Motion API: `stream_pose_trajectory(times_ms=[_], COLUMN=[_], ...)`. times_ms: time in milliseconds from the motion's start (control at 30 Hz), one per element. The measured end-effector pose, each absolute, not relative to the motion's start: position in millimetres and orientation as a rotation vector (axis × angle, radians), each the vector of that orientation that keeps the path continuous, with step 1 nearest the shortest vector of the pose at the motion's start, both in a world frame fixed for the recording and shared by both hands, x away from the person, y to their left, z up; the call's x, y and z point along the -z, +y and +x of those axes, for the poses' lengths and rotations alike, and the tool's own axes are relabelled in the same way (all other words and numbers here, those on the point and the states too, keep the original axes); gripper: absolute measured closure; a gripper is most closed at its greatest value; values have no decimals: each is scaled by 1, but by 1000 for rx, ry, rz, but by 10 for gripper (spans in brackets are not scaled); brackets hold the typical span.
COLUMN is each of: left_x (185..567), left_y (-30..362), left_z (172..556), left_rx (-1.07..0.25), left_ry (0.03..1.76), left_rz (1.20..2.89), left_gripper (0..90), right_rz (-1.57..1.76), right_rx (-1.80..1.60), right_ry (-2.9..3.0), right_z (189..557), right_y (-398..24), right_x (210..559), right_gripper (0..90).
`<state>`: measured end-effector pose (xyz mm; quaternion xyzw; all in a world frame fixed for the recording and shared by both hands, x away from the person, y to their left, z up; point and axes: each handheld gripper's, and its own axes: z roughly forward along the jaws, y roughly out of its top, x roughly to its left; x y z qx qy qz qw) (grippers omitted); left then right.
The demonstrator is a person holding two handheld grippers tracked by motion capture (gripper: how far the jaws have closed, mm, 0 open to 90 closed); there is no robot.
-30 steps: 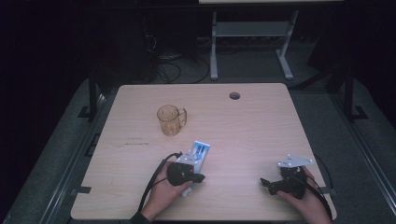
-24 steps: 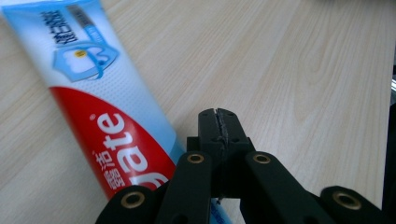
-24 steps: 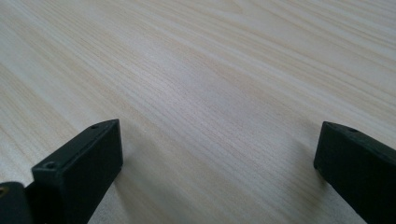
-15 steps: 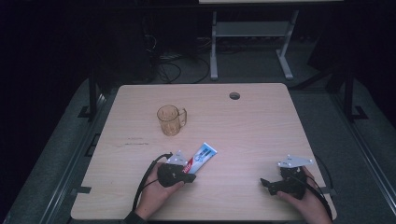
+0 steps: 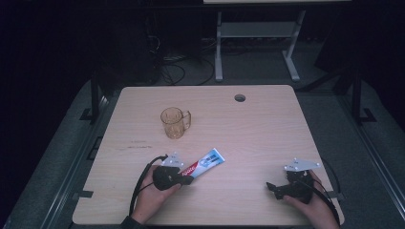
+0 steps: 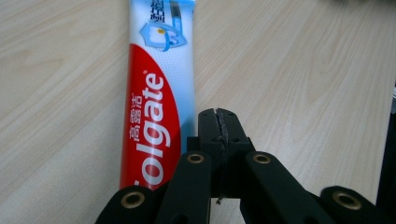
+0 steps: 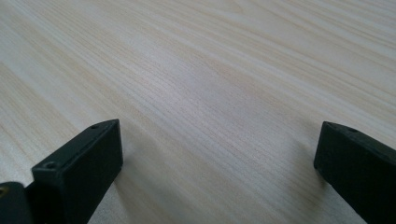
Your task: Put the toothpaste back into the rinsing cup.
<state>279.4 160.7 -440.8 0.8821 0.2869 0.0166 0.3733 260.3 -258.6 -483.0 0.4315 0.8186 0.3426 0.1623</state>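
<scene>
From the high view, the toothpaste tube [image 5: 205,164] has swung round. A second ago it pointed nearly straight away from the person. Now it lies slanted on the table [image 5: 258,133], with its blue end up and to the right and its red end at the tips of the left gripper [image 5: 187,180]. The left hand has drifted a little to the left, and the tube has pivoted with it. The amber mug [image 5: 173,123] stands where it stood, well beyond the tube and apart from it. The right gripper [image 5: 273,187] rests at the near right of the table just as before, with nothing ahead of its jaws.

In the left gripper view, the left gripper [image 6: 219,122] has its jaws pressed together, with a thin seam between the tips and nothing clamped in them. The toothpaste tube [image 6: 154,93] runs away from the camera just to the left of the shut jaws. Its right edge lies against them or slips slightly behind them, and its near end passes under the left linkage. So the tube looks steered rather than gripped, turned by shut jaws nudging its side. That probably means it is being lined up on the table, and a real pickup would need the jaws to part first.

In the right gripper view, the right gripper [image 7: 217,140] has its jaws wide apart, with only the bare wood of the table [image 7: 233,46] between and beyond them. It appears to be idle.
</scene>
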Motion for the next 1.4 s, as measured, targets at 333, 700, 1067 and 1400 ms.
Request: stream_pose_trajectory(times_ms=[333,700,1067,1400], left_x=[424,417,417,425], left_y=[160,151,125,107], left_z=[287,305,324,336], left_rx=[-55,-54,-122,-142], left_ry=[710,719,686,691], left_rz=[2243,2280,2367,2411], left_gripper=[820,559,435,403], right_rz=[1232,1231,1231,1232], right_rx=[-978,-978,-978,-980], right_ry=[2335,2335,2336,2337], right_z=[260,260,260,260], right_y=[-259,-259,-259,-259], right_x=[483,483,483,483], right_gripper=[5,5,5,5])
